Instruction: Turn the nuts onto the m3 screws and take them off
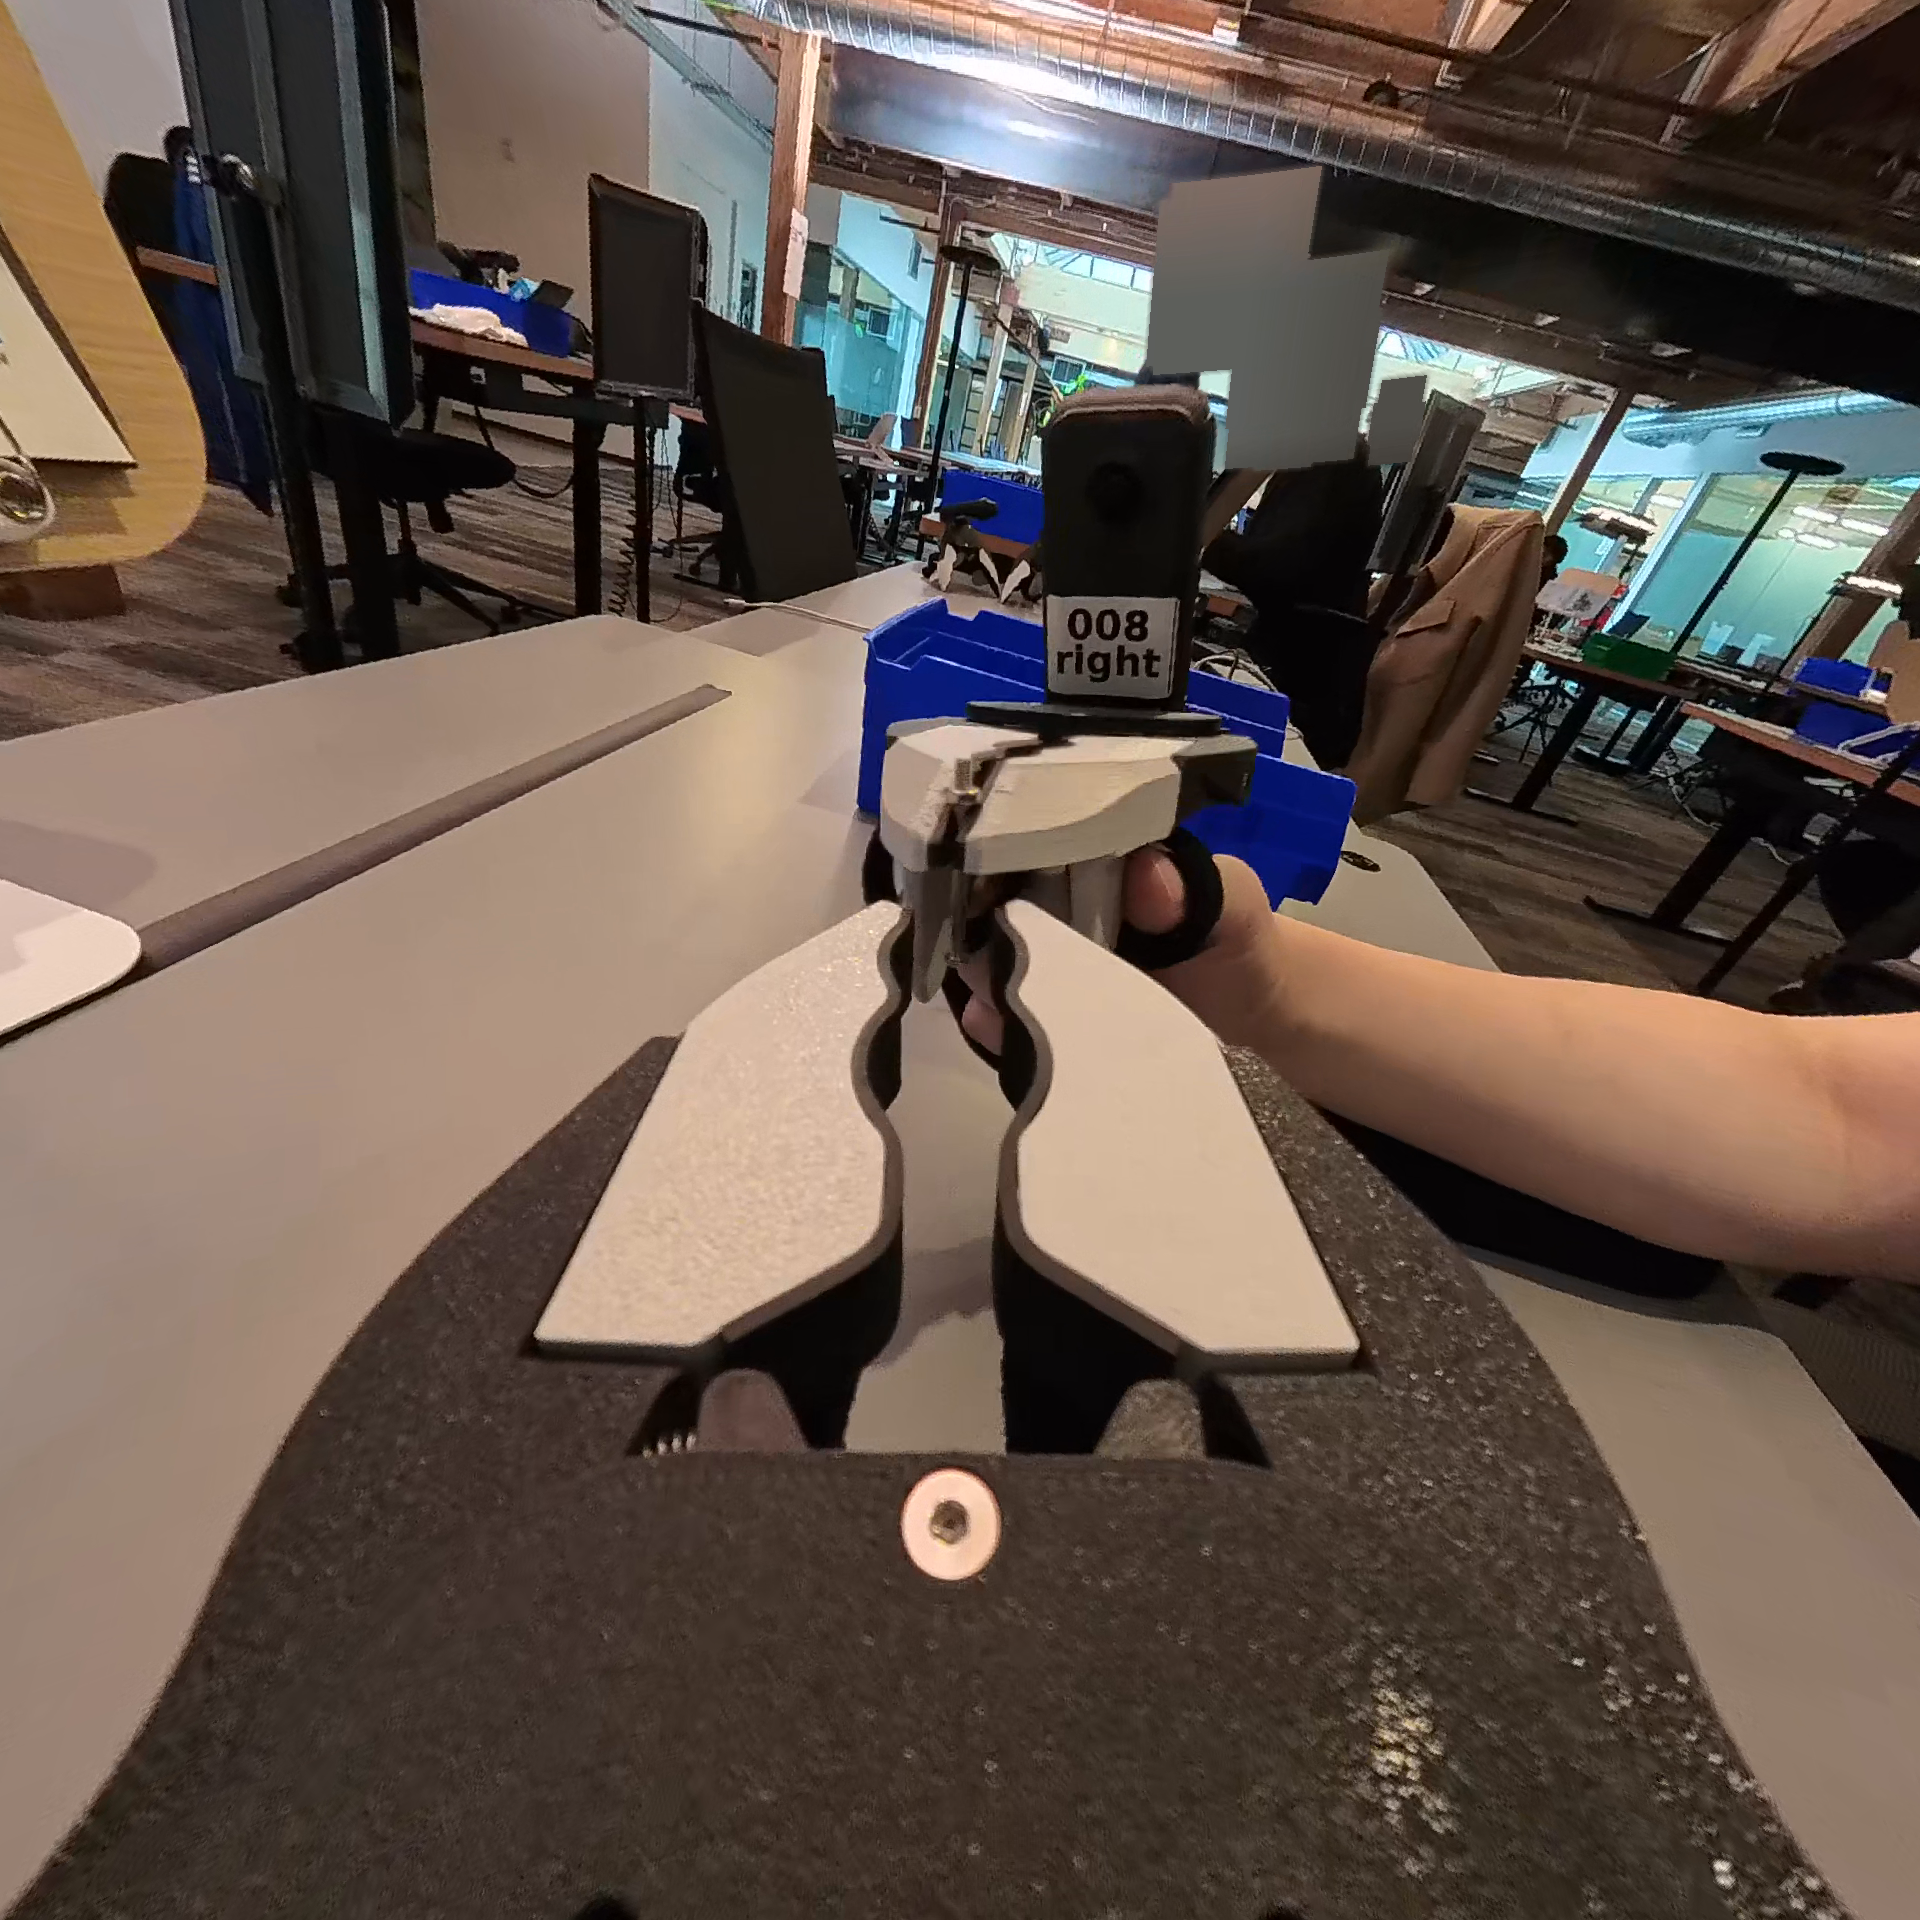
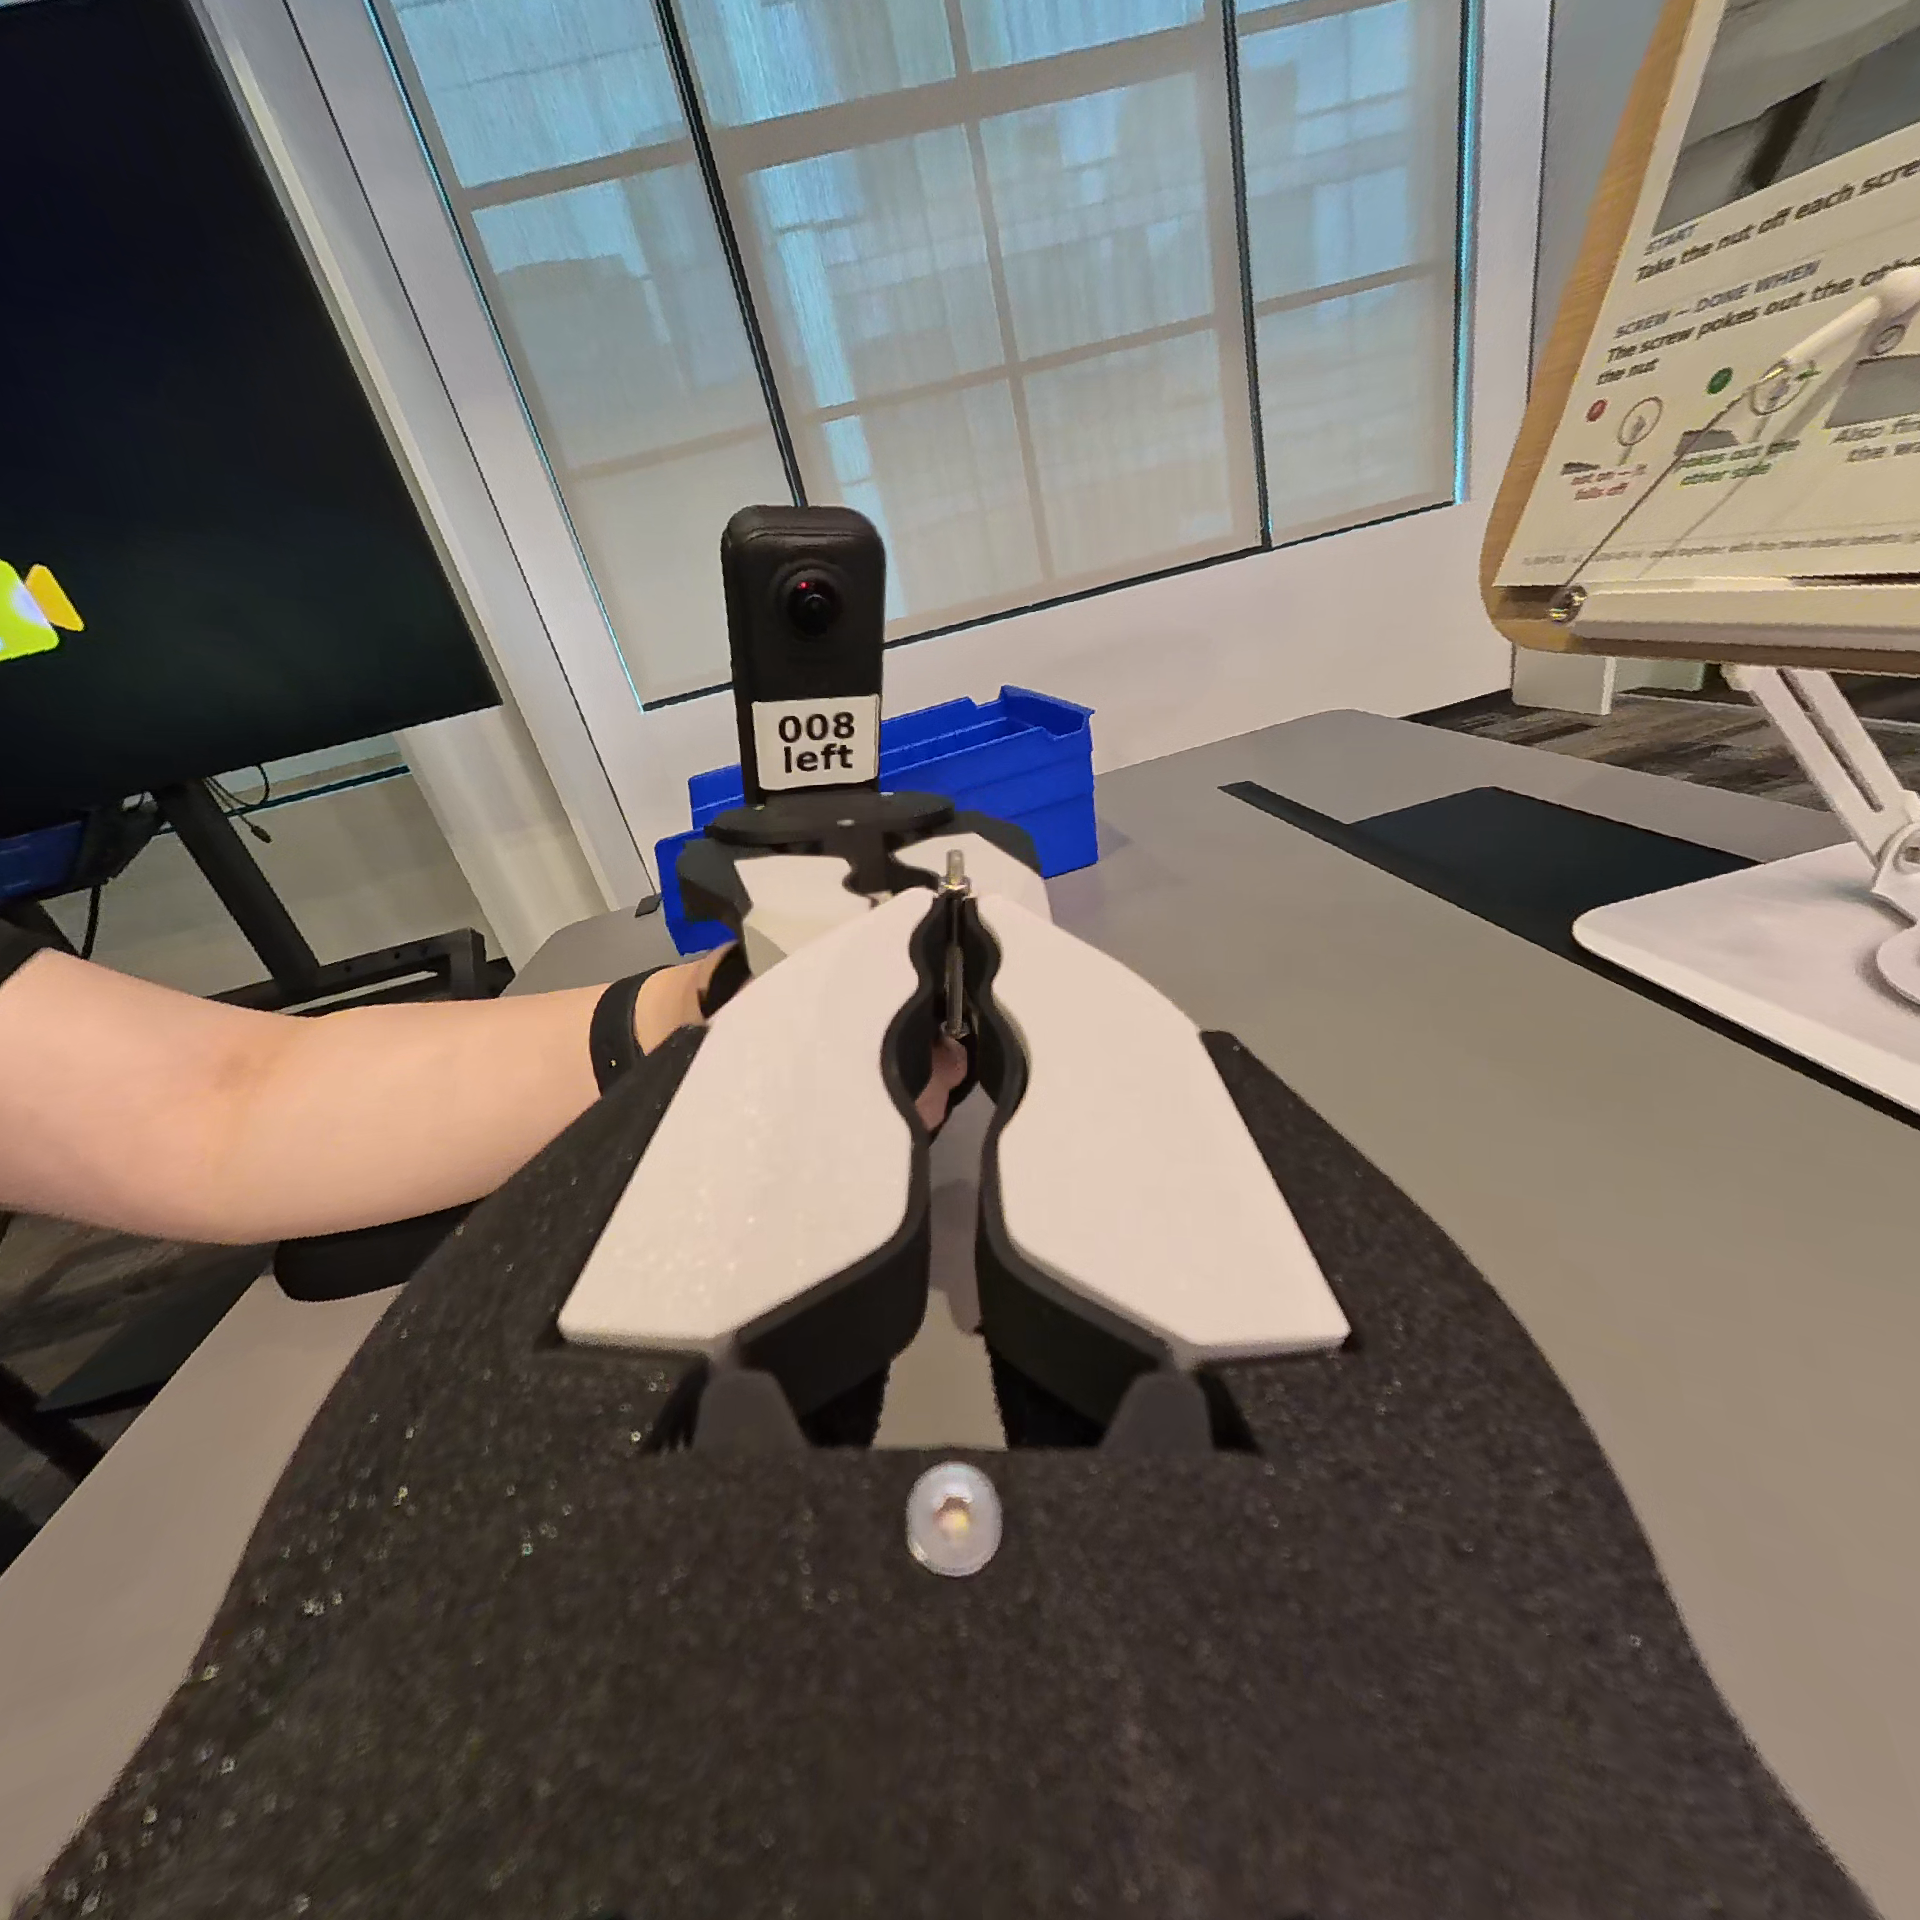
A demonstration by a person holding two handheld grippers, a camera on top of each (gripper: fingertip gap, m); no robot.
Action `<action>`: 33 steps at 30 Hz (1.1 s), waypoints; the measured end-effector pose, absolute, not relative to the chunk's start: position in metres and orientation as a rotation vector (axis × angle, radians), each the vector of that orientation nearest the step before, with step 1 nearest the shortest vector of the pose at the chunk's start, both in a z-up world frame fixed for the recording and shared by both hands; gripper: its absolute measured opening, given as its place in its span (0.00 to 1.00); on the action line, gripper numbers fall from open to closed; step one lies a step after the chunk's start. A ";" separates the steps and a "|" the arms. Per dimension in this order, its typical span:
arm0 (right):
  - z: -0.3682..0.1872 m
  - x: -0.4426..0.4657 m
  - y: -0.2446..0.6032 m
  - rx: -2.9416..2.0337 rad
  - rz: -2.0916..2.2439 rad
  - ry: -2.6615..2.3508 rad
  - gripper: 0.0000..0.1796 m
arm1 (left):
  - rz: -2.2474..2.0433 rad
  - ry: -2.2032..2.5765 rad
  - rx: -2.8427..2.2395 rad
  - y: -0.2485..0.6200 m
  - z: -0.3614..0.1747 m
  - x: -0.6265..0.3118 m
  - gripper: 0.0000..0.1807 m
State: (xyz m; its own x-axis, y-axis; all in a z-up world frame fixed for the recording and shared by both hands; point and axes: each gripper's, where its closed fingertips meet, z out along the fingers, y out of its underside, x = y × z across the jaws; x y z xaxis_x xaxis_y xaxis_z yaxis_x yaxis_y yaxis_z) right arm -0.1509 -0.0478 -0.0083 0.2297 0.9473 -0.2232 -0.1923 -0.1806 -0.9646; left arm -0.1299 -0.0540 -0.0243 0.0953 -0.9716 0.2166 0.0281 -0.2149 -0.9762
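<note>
In the right wrist view my right gripper [image 2: 951, 914] is shut on a thin metal M3 screw [image 2: 951, 966] that stands upright between its white fingertips. A small nut [image 2: 954, 885] sits near the screw's top end, just above the fingers. In the left wrist view my left gripper [image 1: 954, 920] is open. Its white tips stand apart on either side of the right gripper [image 1: 956, 873], which faces it. The screw's top [image 1: 966, 795] shows in that gripper's seam, above my left tips. In the right wrist view the left gripper's tips are hidden; only its camera post [image 2: 805, 623] and body show.
Both grippers are held above a grey table [image 1: 416, 831]. Blue bins [image 1: 1039, 665] [image 2: 987, 769] stand behind them. A tilted stand with an instruction sheet [image 2: 1714, 364] and a white base [image 2: 1766, 935] is at the right. A dark monitor [image 2: 208, 364] is at the left. A person's forearms reach in.
</note>
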 end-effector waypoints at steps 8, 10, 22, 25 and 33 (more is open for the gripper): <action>-0.010 -0.152 -0.049 -1.340 1.249 -0.801 0.01 | -1.287 1.035 -1.393 -0.056 -0.026 -0.128 0.03; -0.010 -0.152 -0.049 -1.340 1.249 -0.804 0.01 | -1.285 1.033 -1.388 -0.056 -0.025 -0.129 0.01; -0.004 -0.142 -0.039 -1.317 1.021 -0.779 0.17 | -1.111 1.004 -1.366 -0.043 -0.021 -0.137 0.01; -0.001 -0.147 -0.039 -1.310 1.008 -0.769 0.17 | -1.114 1.019 -1.374 -0.045 -0.024 -0.134 0.01; -0.002 -0.140 -0.032 -1.338 1.019 -0.715 0.15 | -1.119 1.030 -1.368 -0.047 -0.023 -0.134 0.01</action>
